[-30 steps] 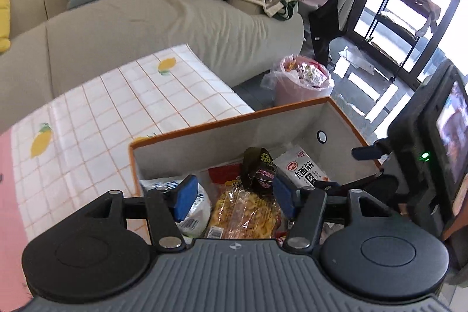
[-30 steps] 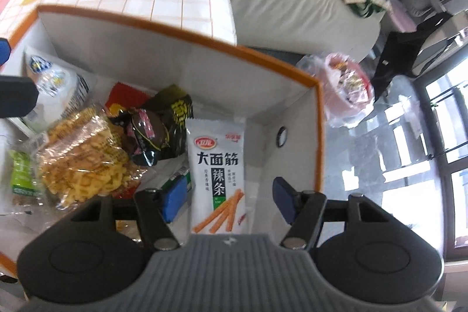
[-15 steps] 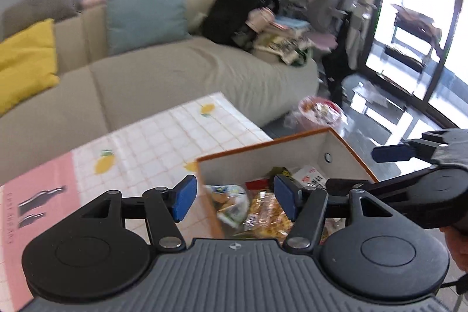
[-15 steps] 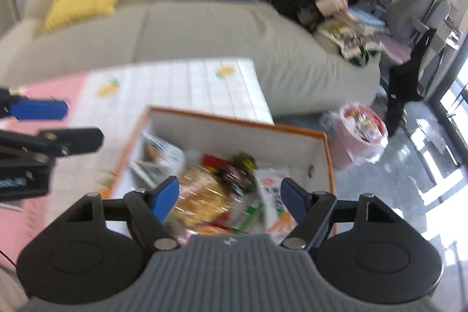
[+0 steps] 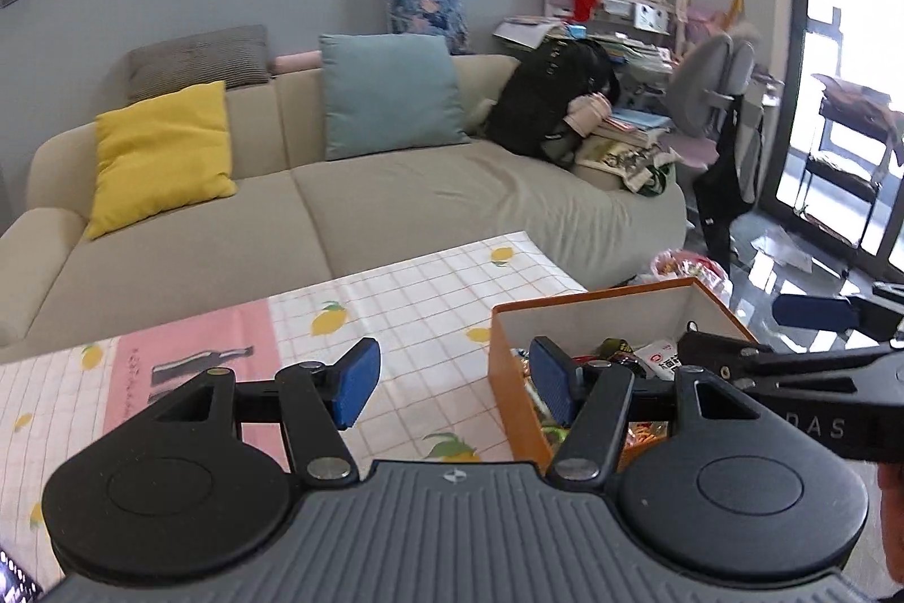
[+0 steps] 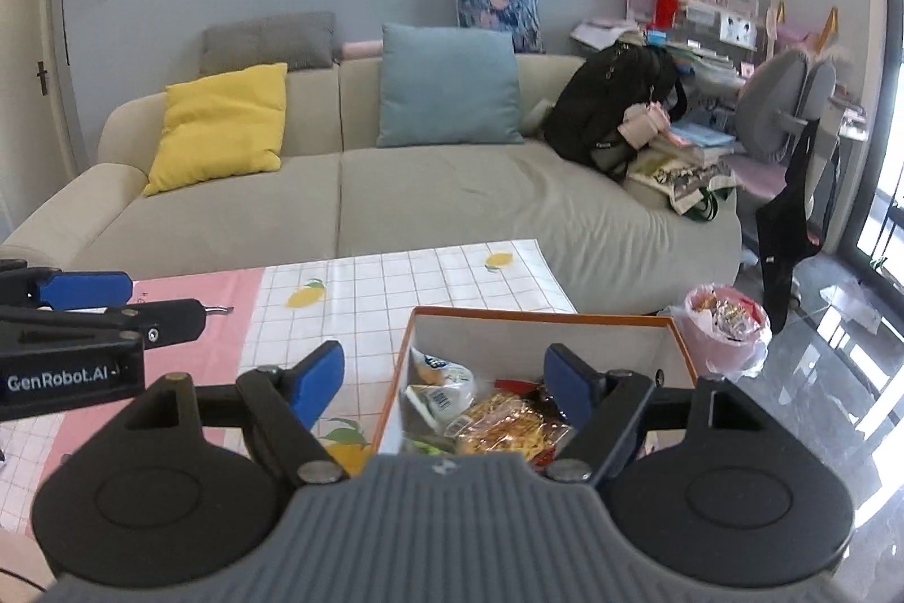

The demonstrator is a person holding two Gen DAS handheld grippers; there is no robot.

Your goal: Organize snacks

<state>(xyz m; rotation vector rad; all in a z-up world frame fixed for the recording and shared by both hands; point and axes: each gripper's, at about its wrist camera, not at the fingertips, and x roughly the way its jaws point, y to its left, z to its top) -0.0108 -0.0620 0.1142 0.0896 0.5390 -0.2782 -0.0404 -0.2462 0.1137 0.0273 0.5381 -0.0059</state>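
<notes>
Both tongs had pulled up and back from the orange box (image 6: 675,337) on the table (image 6: 429,275). Left tongs (image 5: 452,380) gaped empty; right tongs (image 6: 443,385) had just been widening, empty. Snacks (image 6: 508,425) lay inside, partly hidden.

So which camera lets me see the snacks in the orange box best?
The right wrist view. It looks into the orange-rimmed fabric box from the front, showing the yellow crinkly snack bag and a white packet. The left wrist view sees the box side-on, its wall and a gripper finger hiding most snacks.
</notes>
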